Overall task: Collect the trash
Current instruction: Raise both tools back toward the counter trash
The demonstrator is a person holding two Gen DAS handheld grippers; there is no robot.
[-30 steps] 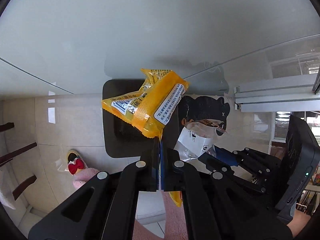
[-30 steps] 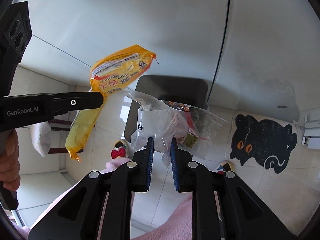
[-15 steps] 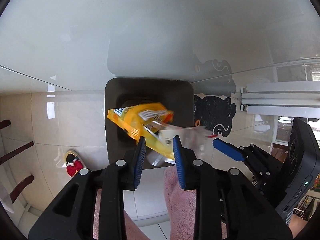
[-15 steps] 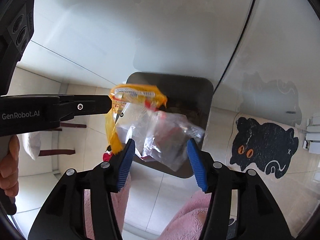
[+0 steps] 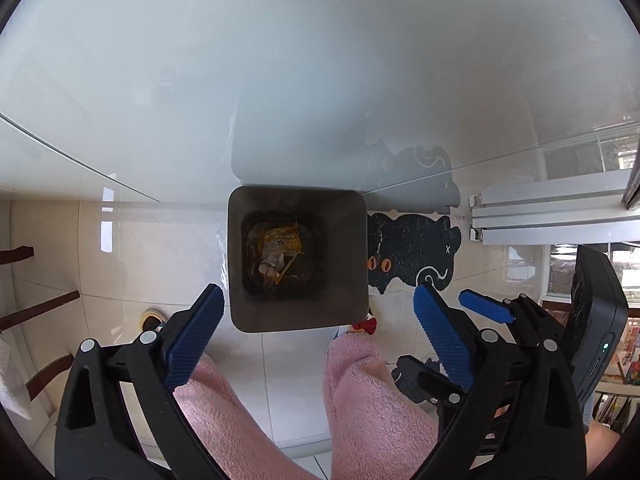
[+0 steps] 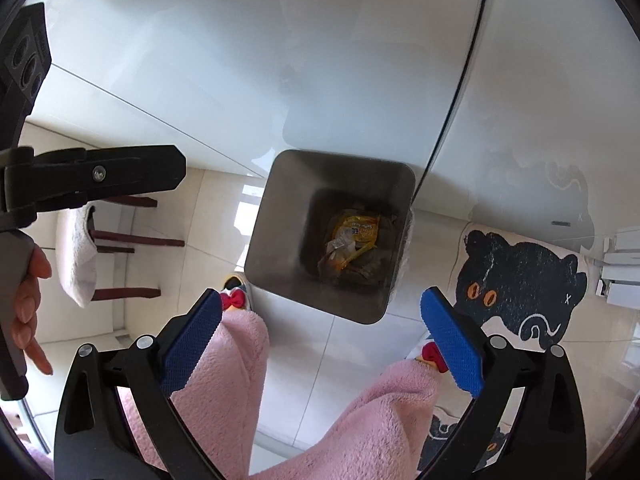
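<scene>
A dark square trash bin stands on the tiled floor below both grippers; it also shows in the right wrist view. A yellow snack wrapper and a clear plastic bag lie at its bottom, seen too in the right wrist view as the wrapper and the bag. My left gripper is open wide and empty above the bin's near edge. My right gripper is open wide and empty above the bin; its fingers show at right in the left wrist view.
A glass tabletop spreads beyond the bin. A black cat-shaped mat lies on the floor to the right. The person's pink-trousered legs and slippers stand just before the bin. A chair with a white cushion is at left.
Both grippers opened wide. The yellow wrapper and the clear bag dropped from the jaws into the bin and now lie at its bottom.
</scene>
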